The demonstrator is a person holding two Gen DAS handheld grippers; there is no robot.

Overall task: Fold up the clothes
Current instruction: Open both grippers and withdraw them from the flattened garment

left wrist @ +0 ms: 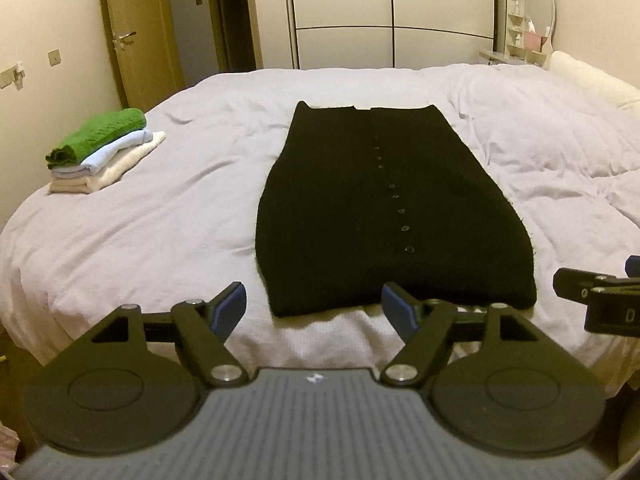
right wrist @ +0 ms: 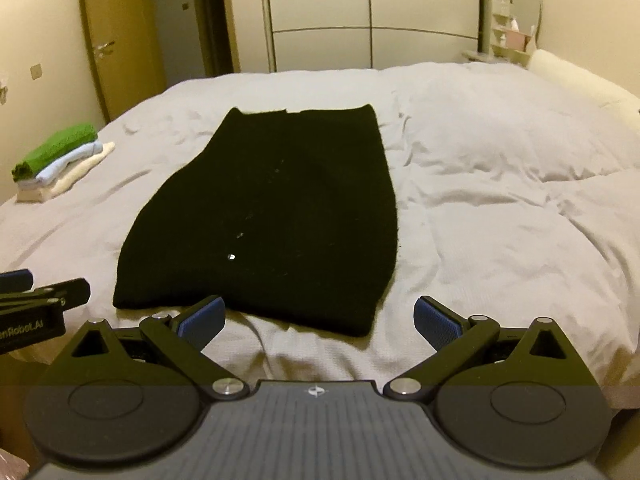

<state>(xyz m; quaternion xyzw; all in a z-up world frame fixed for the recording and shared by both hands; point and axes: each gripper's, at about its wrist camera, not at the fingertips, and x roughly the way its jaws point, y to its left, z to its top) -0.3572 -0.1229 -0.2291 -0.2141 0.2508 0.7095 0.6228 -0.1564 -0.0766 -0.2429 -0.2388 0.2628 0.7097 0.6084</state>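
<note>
A black buttoned knit garment [left wrist: 380, 208] lies flat on the bed, folded into a long narrow shape, with a row of buttons down its middle. It also shows in the right wrist view [right wrist: 272, 224]. My left gripper [left wrist: 314, 306] is open and empty, just above the garment's near hem at its left corner. My right gripper [right wrist: 320, 320] is open and empty, just short of the near hem at its right corner. The right gripper's side shows in the left wrist view [left wrist: 592, 292].
A stack of folded clothes [left wrist: 104, 148], green on top, then light blue and cream, sits on the bed's left side; it also shows in the right wrist view [right wrist: 60, 160]. The bed has a rumpled pale duvet [left wrist: 540, 140]. A wardrobe, door and dressing table stand behind.
</note>
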